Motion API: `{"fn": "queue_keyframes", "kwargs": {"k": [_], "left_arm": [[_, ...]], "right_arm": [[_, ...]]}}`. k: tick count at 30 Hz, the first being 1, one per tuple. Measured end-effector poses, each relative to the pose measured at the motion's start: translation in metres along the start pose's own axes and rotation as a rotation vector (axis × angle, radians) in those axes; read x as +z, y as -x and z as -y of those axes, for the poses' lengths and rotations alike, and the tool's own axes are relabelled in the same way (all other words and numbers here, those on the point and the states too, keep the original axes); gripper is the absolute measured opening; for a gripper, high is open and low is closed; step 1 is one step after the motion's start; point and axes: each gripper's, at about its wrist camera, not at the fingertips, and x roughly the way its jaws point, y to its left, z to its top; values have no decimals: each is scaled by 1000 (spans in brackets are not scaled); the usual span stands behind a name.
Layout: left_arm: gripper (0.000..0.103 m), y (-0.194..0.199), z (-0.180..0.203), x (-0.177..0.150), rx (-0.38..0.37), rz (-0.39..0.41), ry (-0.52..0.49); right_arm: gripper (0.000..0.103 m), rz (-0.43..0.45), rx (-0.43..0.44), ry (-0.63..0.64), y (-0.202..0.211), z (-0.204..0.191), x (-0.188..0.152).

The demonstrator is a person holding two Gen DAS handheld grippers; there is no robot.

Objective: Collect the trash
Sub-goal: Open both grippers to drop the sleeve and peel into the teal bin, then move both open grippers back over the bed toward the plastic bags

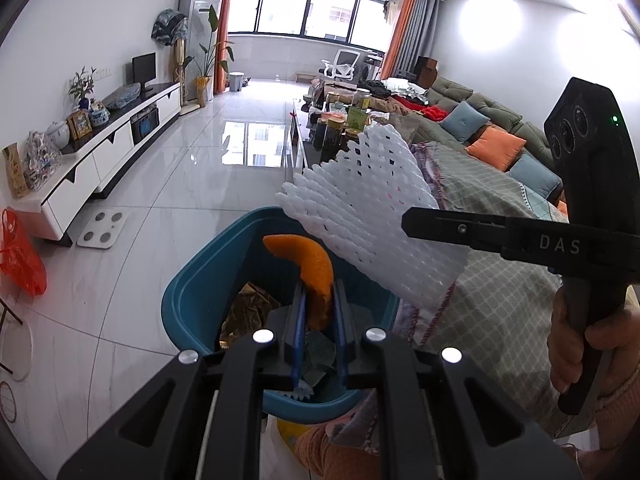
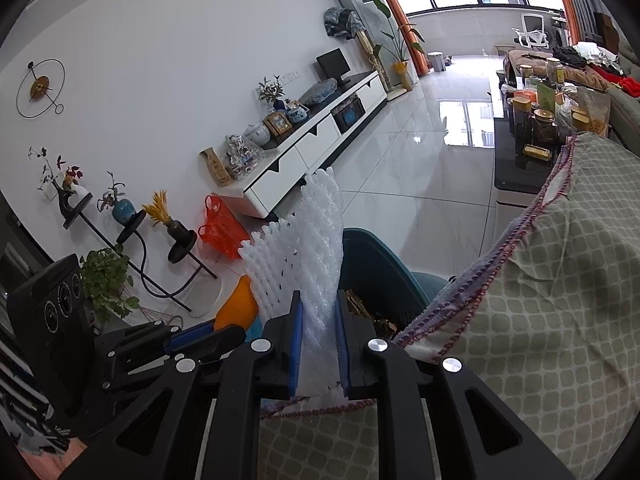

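Two hand-held grippers hovered above a teal plastic trash bin (image 1: 188, 292) that stood on a glossy pale tiled floor (image 1: 192, 184).

The left gripper (image 1: 320, 300) had its jaws drawn narrow, pinching a curved piece of orange peel (image 1: 316, 268) between blue-lined pads (image 1: 298, 320). The peel was thick and crescent-shaped, with a matte, slightly pitted skin, and it arched up out of the jaws over the bin's open mouth. Inside the bin lay crumpled brown and dark scraps (image 1: 248, 308), too jumbled to identify.

The right gripper (image 2: 318, 320) was also closed narrow, clamping a white foam fruit net (image 2: 312, 240) between its own blue pads (image 2: 296, 344). The net was soft, puffy mesh with diamond-shaped holes and a frilled, toothed edge, and it fanned upward and outward from the jaws. From the left wrist view, the same net (image 1: 360, 208) spread above the bin's far right rim, with the right gripper's black finger (image 1: 460, 228) crossing it, and a hand (image 1: 580, 344) wrapped around that gripper's black handle.

Beside the bin, on its right, hung a grey-green quilted cloth (image 2: 540, 300) with a lattice pattern and a red-and-purple stitched edge; it lay against the bin's right side. Farther off, an orange-red plastic bag (image 2: 220, 228) sat on the floor near the end of a long white cabinet (image 2: 304, 152).
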Motion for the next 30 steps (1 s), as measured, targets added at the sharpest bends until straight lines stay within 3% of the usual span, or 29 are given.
{"fn": "queue_keyframes", "kwargs": {"k": [14, 17, 22, 26, 30], "left_arm": [[15, -22, -13, -4, 1, -31, 41], [15, -25, -17, -6, -3, -36, 55], [28, -25, -21, -8, 11, -32, 72], [28, -22, -23, -9, 12, -26, 81], [40, -12, -16, -11, 8, 5, 65]], "right_arm": [[21, -42, -37, -23, -22, 0, 1], [30, -47, -41, -26, -25, -3, 2], [50, -40, -49, -36, -24, -1, 1], [50, -35, -40, -41, -20, 2, 0], [51, -22, -23, -36, -9, 3, -2]]}}
